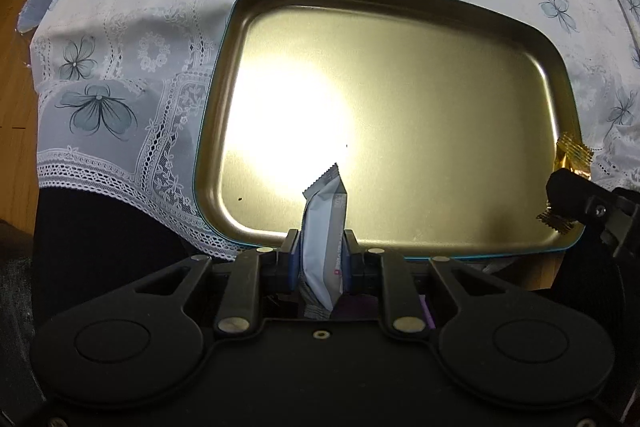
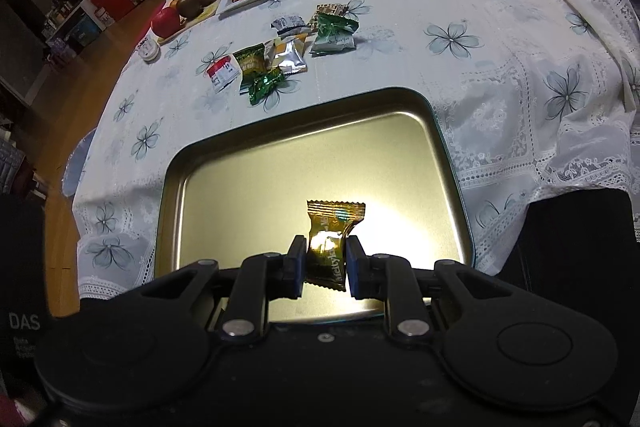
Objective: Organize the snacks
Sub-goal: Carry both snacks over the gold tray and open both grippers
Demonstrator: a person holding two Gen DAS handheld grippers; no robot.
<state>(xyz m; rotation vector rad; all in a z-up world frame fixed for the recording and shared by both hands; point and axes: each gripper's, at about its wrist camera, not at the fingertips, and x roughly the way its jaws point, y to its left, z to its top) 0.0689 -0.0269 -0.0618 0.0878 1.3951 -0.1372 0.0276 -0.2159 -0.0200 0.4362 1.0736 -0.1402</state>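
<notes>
tray [image 1: 224, 75] still bare | my left gripper [image 1: 320, 247] pinching a grey packet [image 1: 324, 247], right gripper [image 2: 322, 259] a gold candy [image 2: 332, 227], both over its near edge | snack pile [image 2: 280, 55] waits mid-surface

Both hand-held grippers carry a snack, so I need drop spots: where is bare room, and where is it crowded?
The gold metal tray has a bare floor inside its whole rim. White flowered tablecloth lies free right of the tray. It is crowded beyond the tray's far edge, where the pile of wrapped snacks sits.
</notes>
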